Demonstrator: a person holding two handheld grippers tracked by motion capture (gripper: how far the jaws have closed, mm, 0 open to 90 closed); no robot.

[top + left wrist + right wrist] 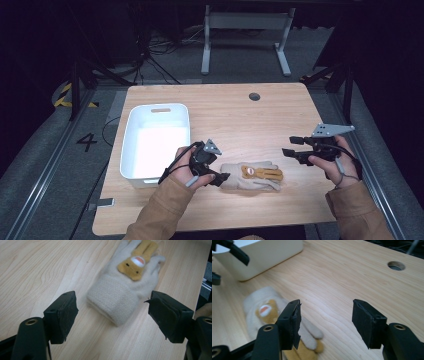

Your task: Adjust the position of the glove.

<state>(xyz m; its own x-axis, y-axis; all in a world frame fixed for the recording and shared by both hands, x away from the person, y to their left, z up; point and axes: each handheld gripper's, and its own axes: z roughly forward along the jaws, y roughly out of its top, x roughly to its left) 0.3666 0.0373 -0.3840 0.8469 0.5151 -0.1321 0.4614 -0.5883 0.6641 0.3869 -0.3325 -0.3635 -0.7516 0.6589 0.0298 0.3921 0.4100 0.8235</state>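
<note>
High view: cream glove [252,176] with an orange animal patch lies flat on the table [235,115], near a white bin [156,141] | left gripper [112,313] spread wide at its cuff, holding nothing | right gripper [325,320] agape, empty, near its fingers | step: likely reaching to grasp | next: close on cuff.

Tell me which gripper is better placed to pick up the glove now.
Left. The left gripper sits at the cuff of the cream glove, open, with the cuff lined up between its fingers. The right gripper hovers off beyond the glove's fingertips, also open.
</note>
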